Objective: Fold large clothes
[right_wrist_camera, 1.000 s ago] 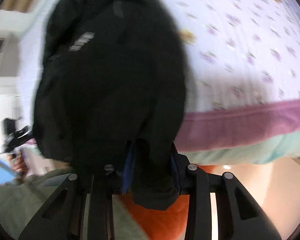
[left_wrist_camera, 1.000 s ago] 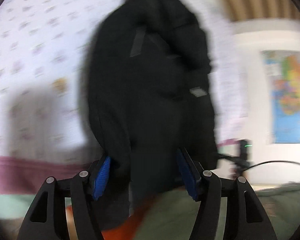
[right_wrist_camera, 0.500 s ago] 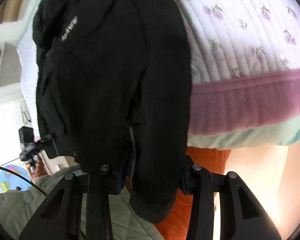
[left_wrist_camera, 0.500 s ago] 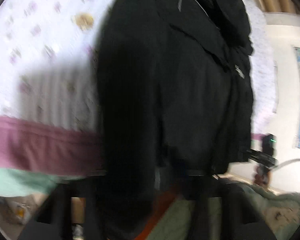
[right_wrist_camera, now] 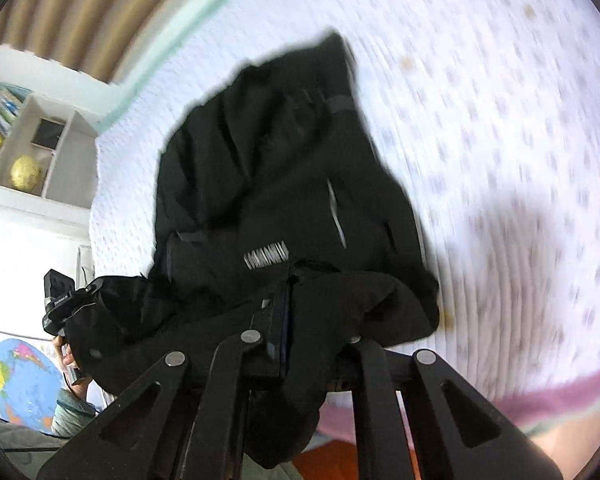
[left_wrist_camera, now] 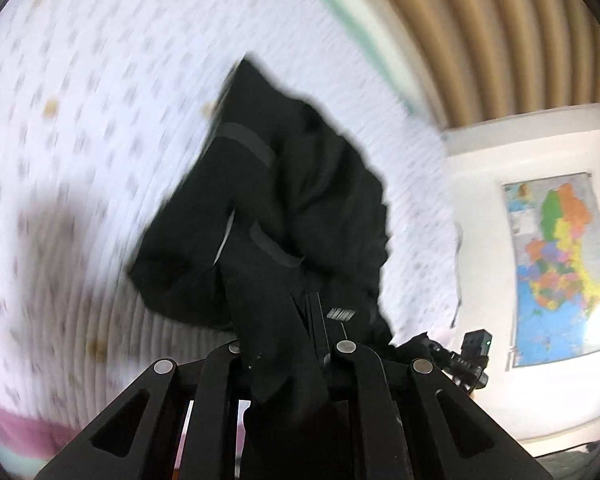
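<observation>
A large black jacket [left_wrist_camera: 284, 208] with grey strips and a small white logo lies bunched on a white quilted bed cover with small flower prints [left_wrist_camera: 80, 120]. My left gripper [left_wrist_camera: 300, 320] is shut on the jacket's near edge; black cloth hangs down over its jaws. In the right wrist view the same jacket [right_wrist_camera: 268, 184] spreads away from me, and my right gripper [right_wrist_camera: 288, 312] is shut on a fold of its near edge, with cloth draped over the fingers. Both views are motion-blurred.
The bed cover [right_wrist_camera: 500, 120] has a mauve and mint border [right_wrist_camera: 560, 396] at the near edge. A wall map [left_wrist_camera: 560, 268] hangs to the right. A shelf with books and a gold globe [right_wrist_camera: 26, 172] is at left. The other gripper [left_wrist_camera: 472, 356] shows beside the jacket.
The jacket hung down in front of the bed edge before; now both grippers have swung it up and forward, and most of it lies on the bed cover. The left jaws have closed.
</observation>
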Tool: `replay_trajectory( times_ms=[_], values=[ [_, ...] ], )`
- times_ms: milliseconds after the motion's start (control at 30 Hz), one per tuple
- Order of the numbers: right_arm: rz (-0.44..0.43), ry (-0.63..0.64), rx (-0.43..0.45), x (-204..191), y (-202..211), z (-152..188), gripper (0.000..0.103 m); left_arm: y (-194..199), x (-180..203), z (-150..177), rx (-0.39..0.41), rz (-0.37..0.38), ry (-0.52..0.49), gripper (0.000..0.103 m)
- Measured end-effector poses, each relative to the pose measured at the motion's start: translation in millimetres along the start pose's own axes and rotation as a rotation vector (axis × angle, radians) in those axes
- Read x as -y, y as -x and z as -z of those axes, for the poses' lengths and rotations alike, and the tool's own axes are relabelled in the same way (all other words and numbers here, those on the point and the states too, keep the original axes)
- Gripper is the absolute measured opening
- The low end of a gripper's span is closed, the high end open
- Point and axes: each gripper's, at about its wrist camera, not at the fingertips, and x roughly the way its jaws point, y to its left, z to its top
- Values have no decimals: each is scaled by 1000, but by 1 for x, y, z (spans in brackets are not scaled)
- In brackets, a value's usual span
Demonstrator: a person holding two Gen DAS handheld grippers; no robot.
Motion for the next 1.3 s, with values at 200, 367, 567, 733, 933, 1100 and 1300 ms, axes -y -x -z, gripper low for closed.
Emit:
replay_trajectory(
  times_ms=[200,367,567,733,933,1100,1300],
  values=[
    [-51,13,146,-24,28,-50,12,14,30,-57,80,29,-44,12],
    [-39,-32,230,-49,15,-114,13,-4,42,-110,135,-20,-15,13],
    [33,-91,242,-58,-26,-189,14,-46,34,-169,146,-121,72,13],
    [140,-134,175,-37,-82,-235,14,-99,14,-207,100,-206,106,15],
    [250,-239,35,9,-174,-259,13,-181,-31,-235,-31,-294,196,21],
    [265,-281,-11,29,-212,-261,12,-206,-46,-240,-61,-313,200,22],
    [186,-268,-10,27,-191,-255,20,-178,-25,-236,-117,-242,42,29]
  ],
)
